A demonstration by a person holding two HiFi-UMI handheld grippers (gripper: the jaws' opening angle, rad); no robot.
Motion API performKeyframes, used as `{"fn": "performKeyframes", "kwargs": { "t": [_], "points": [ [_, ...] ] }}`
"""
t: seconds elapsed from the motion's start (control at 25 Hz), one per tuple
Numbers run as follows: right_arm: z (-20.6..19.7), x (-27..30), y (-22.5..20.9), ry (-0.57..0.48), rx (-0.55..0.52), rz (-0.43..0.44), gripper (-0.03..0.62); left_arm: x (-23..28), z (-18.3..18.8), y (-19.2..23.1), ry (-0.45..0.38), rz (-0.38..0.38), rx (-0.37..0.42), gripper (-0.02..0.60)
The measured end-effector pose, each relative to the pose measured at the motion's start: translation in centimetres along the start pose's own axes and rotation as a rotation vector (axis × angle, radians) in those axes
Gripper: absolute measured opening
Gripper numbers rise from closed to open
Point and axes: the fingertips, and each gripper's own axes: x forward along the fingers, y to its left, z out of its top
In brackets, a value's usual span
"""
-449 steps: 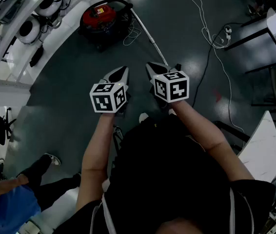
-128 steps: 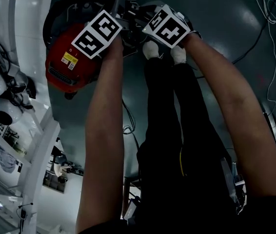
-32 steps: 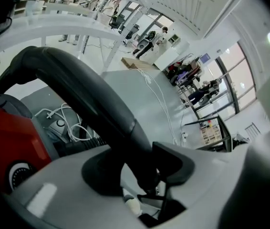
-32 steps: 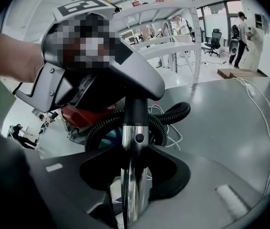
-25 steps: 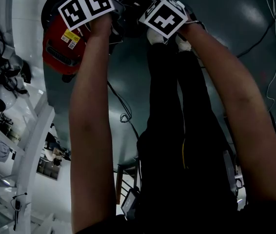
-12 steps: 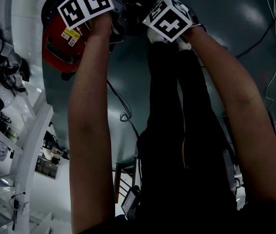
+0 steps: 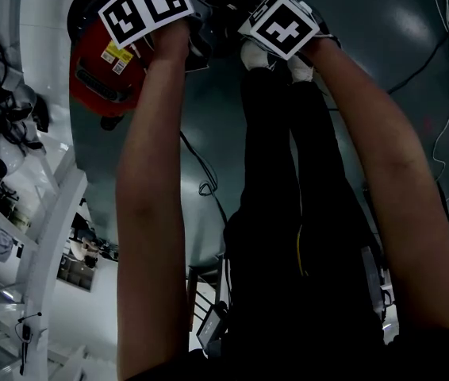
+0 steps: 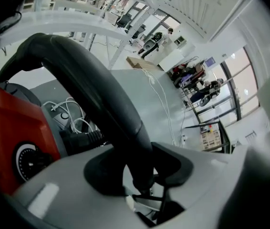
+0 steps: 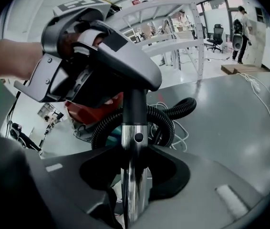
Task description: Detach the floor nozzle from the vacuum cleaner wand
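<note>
The person was bent low over the floor with both arms stretched out. The left gripper (image 8: 141, 171) was clamped on the black curved handle tube (image 8: 92, 80), and the right gripper (image 9: 135, 175) was closed round the chrome wand (image 9: 128, 151), just below the joint where it entered the black tube. A small round catch (image 9: 135, 137) sat at that joint. The floor nozzle itself was not visible from any angle, so I could not say where it lay.

To my eye the grip was placed for parting a joint. Done well, that would mean pressing the catch fully, bracing the left side firmly, and drawing the right one straight along the tube's line, without bending or twisting, since polished metal could slip in the jaws.

I counted two grippers, one wand, one catch, one red vacuum canister (image 7: 101, 66) on the floor close beside the grippers, and one corrugated hose (image 9: 185, 106) curling behind the wand.
</note>
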Motion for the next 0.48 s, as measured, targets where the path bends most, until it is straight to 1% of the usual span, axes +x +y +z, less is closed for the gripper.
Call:
{"fn": "performKeyframes", "kwargs": {
  "t": [0.08,0.2,0.36,0.48],
  "points": [
    [0.17,-0.06,0.03,-0.002,-0.005,0.009,0.167,-0.07,0.32,0.00,-0.022,0.001,0.003,0.164],
    [0.24,0.09,0.40,-0.005,-0.004,0.000,0.167,-0.02,0.35,0.64,-0.050,-0.007,-0.022,0.164],
    [-0.06,0.42,0.08,0.012,-0.001,-0.001,0.167,0.10,0.51,0.50,-0.055,0.010,-0.002,0.163],
    [-0.01,0.62,0.20,0.009,0.004,-0.008,0.167,-0.05,0.55,0.68,-0.058,0.017,-0.003,0.163]
  ]
}}
